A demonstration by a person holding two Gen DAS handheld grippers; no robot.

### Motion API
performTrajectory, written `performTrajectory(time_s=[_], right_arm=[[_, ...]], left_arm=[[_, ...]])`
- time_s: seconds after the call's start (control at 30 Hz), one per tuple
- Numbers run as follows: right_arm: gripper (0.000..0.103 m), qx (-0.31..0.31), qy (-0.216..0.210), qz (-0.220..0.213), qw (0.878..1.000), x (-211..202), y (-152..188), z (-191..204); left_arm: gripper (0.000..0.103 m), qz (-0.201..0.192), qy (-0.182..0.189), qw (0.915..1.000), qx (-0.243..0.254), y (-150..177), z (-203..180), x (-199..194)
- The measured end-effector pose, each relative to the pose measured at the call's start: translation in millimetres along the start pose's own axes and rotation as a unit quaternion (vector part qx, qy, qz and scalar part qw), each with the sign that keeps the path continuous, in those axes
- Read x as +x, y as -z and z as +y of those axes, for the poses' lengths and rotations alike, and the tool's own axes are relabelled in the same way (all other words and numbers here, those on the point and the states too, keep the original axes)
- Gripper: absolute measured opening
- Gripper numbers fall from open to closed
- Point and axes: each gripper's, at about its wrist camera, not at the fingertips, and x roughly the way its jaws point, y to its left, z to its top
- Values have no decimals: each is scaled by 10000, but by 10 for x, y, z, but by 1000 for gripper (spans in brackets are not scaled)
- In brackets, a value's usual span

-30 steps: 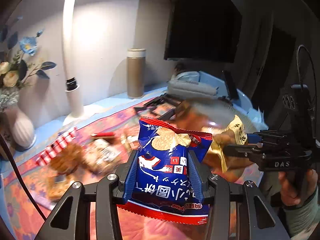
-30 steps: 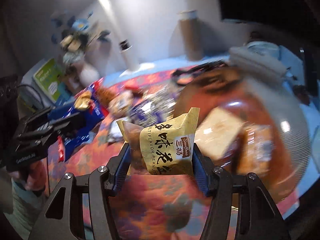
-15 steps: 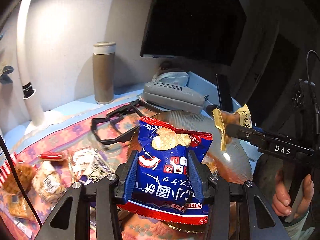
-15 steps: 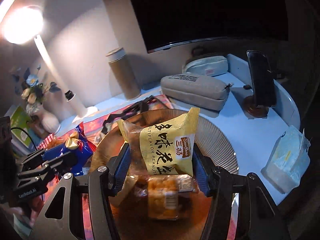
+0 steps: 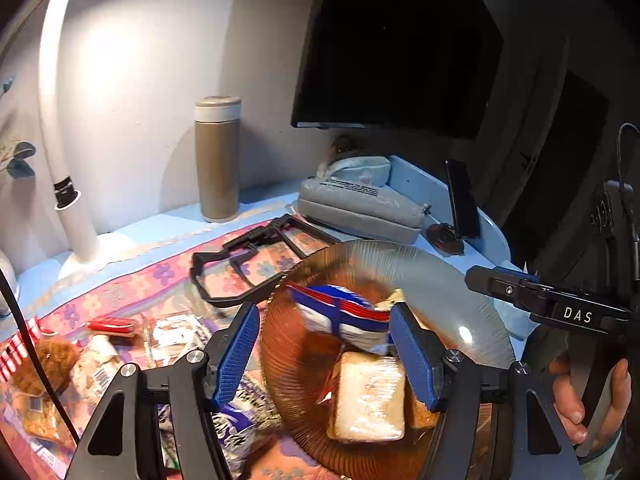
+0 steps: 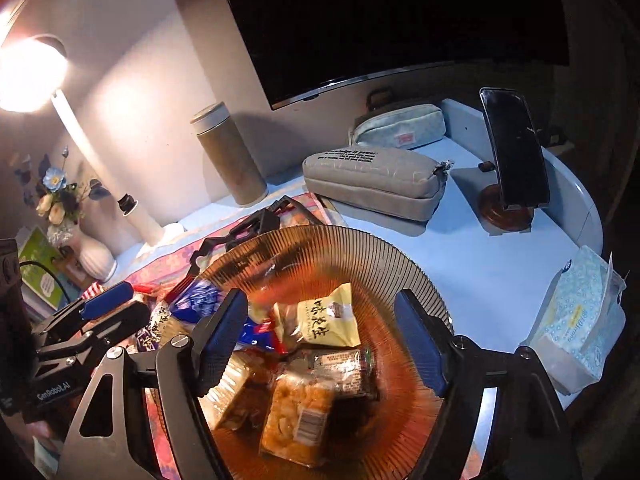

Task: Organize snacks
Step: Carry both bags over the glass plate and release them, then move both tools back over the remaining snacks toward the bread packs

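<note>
A: Left wrist view: why is the left claw (image 5: 324,354) spreading, gripping nothing?
B: To drop the blue snack bag (image 5: 342,318) into the amber bowl (image 5: 472,304); a black frame (image 5: 256,264) lies just beside.

A: Right wrist view?
B: The right claw (image 6: 326,344) is opening too, empty; the yellow peanut packet (image 6: 328,318) lies inside the bowl, tissue pack (image 6: 580,316) apart.

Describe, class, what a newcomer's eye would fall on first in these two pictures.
First, the ribbed amber glass bowl in the foreground, heaped with snack packets, a yellow peanut packet on top. Above it, the right gripper is opening with nothing between its jaws. At far left a lit lamp glares against the wall.
</note>
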Motion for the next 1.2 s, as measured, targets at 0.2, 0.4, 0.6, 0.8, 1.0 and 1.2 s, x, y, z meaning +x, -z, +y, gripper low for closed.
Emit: performTrajectory(time_s=[0.2, 0.4, 0.6, 0.8, 1.0, 1.2], right_arm=[[76, -258, -149, 34, 9995, -57, 73, 290], [76, -580, -416, 114, 9974, -64, 168, 703], [76, -908, -686, 291, 9931, 4, 305, 1183], [76, -1346, -890, 533, 9855, 124, 464, 1746], [76, -1692, -1035, 909, 9759, 367, 685, 2251], [76, -1746, -1190, 1464, 9664, 720, 910, 2558]], left_arm=[[64, -150, -240, 9995, -124, 93, 260, -340], [64, -441, -719, 9958, -365, 239, 653, -807], [64, -736, -1149, 9878, -747, 417, 1184, -1334], [64, -921, -1452, 9758, -1349, 648, 1842, -1699], [64, -634, -1635, 9692, -1727, 939, 2406, -1658], [64, 2, -1494, 9743, -1685, 1145, 2703, -1210]])
